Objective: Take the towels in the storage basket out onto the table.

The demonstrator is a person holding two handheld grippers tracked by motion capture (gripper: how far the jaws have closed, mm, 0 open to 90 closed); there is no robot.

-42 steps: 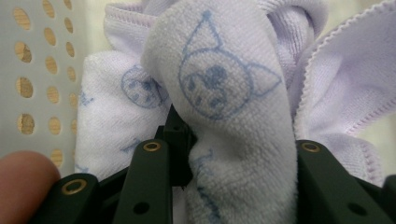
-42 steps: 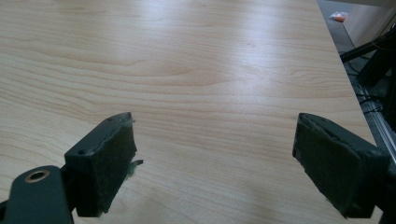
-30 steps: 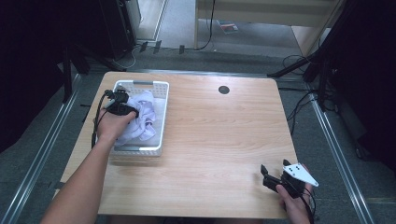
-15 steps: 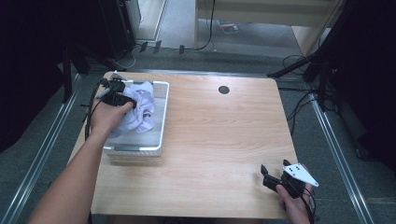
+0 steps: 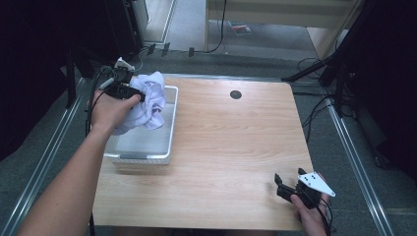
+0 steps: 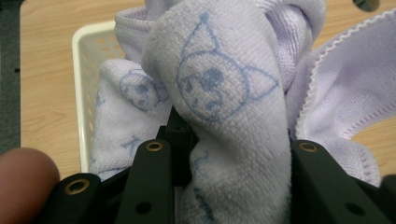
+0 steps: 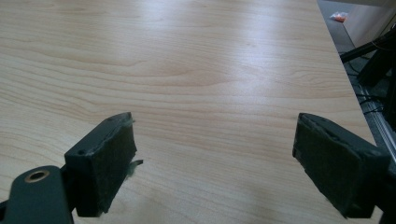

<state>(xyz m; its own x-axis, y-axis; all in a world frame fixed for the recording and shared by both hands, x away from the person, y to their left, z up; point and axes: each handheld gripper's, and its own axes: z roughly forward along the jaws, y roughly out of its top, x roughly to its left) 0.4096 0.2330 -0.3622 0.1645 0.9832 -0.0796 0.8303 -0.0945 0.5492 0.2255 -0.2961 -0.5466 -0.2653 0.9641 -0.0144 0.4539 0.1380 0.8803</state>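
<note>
High view: the left gripper (image 5: 129, 92) is seen above the far end of the white basket (image 5: 169, 129), which stands at the table's (image 5: 236, 157) left edge, close to the far left corner. A lavender towel (image 5: 150, 101) is clamped between its jaws and hangs bunched over the basket's far part, its lower folds reaching down toward the basket's inside; whether they touch the bottom cannot be told. The near part of the basket is seen bare. The person's left forearm (image 5: 64, 187) is stretched from the near left corner up to that gripper.

Along the left gripper view, a thick fold of the towel (image 6: 233, 121) is pinched between the two black jaws, and blue cartoon cat faces are printed on the terry cloth. A stitched hem is seen at the right, the basket's rim (image 6: 79, 93) at the left, with the wood of the table beyond it.

At the near right corner of the table the right gripper (image 5: 282, 186) is held low, well apart from the basket. In the right gripper view its jaws (image 7: 215, 163) are spread wide with nothing between them, only bare wood under them.

A small dark round hole (image 5: 235, 94) is set near the table's far edge.
</note>
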